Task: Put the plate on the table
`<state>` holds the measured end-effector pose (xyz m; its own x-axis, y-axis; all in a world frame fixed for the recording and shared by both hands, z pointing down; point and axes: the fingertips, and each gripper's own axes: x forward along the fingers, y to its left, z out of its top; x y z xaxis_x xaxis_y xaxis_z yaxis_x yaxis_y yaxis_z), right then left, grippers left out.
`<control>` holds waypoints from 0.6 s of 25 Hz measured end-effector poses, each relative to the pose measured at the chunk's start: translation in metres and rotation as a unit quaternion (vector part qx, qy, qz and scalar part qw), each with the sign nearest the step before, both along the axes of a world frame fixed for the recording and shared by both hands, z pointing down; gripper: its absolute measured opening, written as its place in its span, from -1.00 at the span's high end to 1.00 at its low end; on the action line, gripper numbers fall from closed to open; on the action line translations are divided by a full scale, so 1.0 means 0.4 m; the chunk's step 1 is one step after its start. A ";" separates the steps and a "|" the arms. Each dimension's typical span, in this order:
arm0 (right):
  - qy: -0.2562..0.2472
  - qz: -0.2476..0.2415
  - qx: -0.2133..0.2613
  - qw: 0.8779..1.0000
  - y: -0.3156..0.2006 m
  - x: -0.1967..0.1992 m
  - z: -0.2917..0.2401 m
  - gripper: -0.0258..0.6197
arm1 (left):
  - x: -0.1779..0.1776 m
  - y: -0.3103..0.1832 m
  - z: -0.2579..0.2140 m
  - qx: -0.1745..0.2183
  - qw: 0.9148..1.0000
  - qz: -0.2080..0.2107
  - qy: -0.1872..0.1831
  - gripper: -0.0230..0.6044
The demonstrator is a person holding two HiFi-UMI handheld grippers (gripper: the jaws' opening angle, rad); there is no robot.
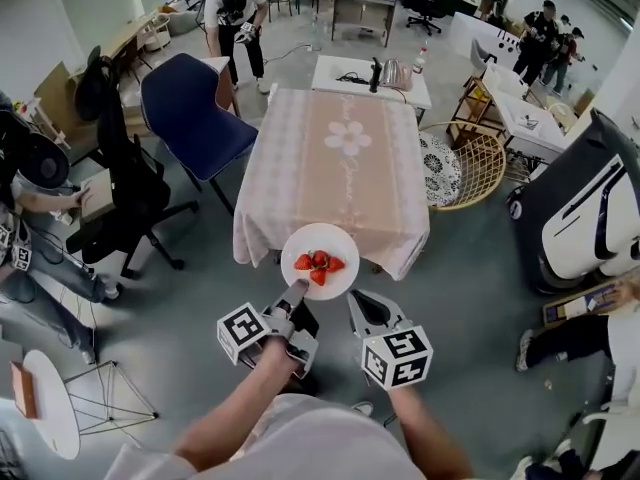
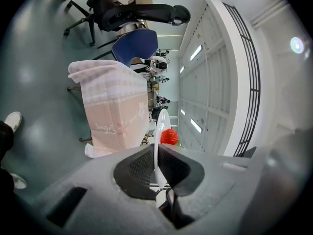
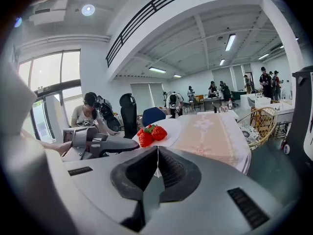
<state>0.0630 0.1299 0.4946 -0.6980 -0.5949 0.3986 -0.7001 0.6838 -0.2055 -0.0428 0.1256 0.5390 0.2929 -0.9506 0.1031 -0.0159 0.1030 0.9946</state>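
Pinching the round white plate (image 1: 320, 240) of red strawberries (image 1: 318, 265) by its rim with the left gripper (image 1: 297, 290) — right gripper (image 1: 357, 303) pressed together, empty — needing level, slow carrying onto the near end of the pink-clothed table (image 1: 340, 178).

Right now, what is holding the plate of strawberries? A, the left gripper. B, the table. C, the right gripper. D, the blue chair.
A: the left gripper is clamped on the rim of the plate, carrying it in the air by the near end of the table.
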 end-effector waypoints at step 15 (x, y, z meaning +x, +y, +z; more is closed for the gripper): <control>0.006 0.015 -0.009 1.000 -0.072 -0.176 0.008 0.91 | -0.182 -0.067 0.012 -0.008 1.000 0.010 0.017 0.88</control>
